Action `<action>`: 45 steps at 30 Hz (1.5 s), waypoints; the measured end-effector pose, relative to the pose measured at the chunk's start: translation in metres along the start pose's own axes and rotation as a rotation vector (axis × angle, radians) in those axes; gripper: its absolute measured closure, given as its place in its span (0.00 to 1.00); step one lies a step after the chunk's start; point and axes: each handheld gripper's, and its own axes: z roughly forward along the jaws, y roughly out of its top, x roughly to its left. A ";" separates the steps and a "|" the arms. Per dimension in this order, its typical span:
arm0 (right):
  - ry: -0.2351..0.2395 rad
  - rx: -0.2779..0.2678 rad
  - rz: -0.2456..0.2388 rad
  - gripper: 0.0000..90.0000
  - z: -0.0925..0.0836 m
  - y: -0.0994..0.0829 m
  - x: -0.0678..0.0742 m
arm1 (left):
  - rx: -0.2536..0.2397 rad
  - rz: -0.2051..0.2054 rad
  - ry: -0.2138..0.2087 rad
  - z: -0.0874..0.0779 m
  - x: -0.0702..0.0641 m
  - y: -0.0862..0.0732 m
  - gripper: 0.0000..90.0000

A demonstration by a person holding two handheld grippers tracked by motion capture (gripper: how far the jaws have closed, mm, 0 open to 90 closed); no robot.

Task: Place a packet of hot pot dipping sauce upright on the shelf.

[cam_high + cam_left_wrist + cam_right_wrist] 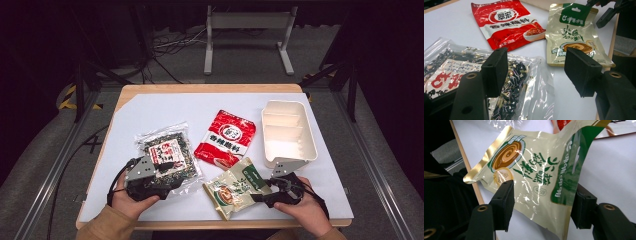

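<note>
Beige sauce pouch [536, 170] near table's front edge, its green-topped end raised between the jaws of the right gripper [541, 202]; jaws spread wide, pad contact unclear. Left gripper [535, 72] spread, empty, over clear seaweed bag [519, 82].

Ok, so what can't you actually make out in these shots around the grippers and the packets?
- Beige packet: in the right gripper view, whether the fingers press on it; its lower edge is hidden behind them.
- Clear packet: in the high view, its near corner is covered by the left gripper.
- White tray: in the high view, its compartments' floors are washed out.
- Red packet: small print too small to read.
</note>
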 end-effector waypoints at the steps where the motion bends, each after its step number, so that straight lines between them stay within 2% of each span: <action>1: 0.005 0.001 -0.003 0.48 0.001 0.000 0.000 | 0.001 0.004 0.000 0.000 0.000 0.000 0.40; 6: 0.018 0.024 0.004 0.52 0.008 -0.001 0.000 | 0.000 0.003 -0.004 0.000 0.000 0.000 0.40; 9: 0.000 0.047 -0.001 0.55 0.013 0.000 0.002 | -0.002 0.010 -0.010 0.001 0.001 0.000 0.41; 13: -0.010 0.089 0.006 0.69 0.021 -0.001 0.002 | -0.004 0.006 -0.014 0.002 0.000 -0.001 0.42; 16: -0.025 0.093 0.010 0.80 0.021 0.001 0.001 | -0.006 0.006 -0.015 0.002 0.000 -0.001 0.42; 19: -0.027 0.091 0.014 0.83 0.021 0.001 0.001 | -0.008 0.008 -0.017 0.002 0.000 -0.001 0.42; 20: -0.053 0.096 0.009 0.94 0.022 0.000 0.000 | -0.008 0.008 -0.016 0.002 0.001 -0.001 0.42; 25: -0.050 0.087 0.022 0.98 0.021 0.000 -0.001 | -0.010 0.004 -0.019 0.001 0.001 -0.001 0.42; 35: -0.041 0.061 0.037 0.99 0.016 0.002 -0.002 | -0.010 -0.002 -0.016 0.001 0.001 -0.002 0.42; 45: -0.006 0.028 0.049 0.99 0.006 0.009 0.000 | -0.015 -0.005 -0.014 0.000 0.002 -0.002 0.42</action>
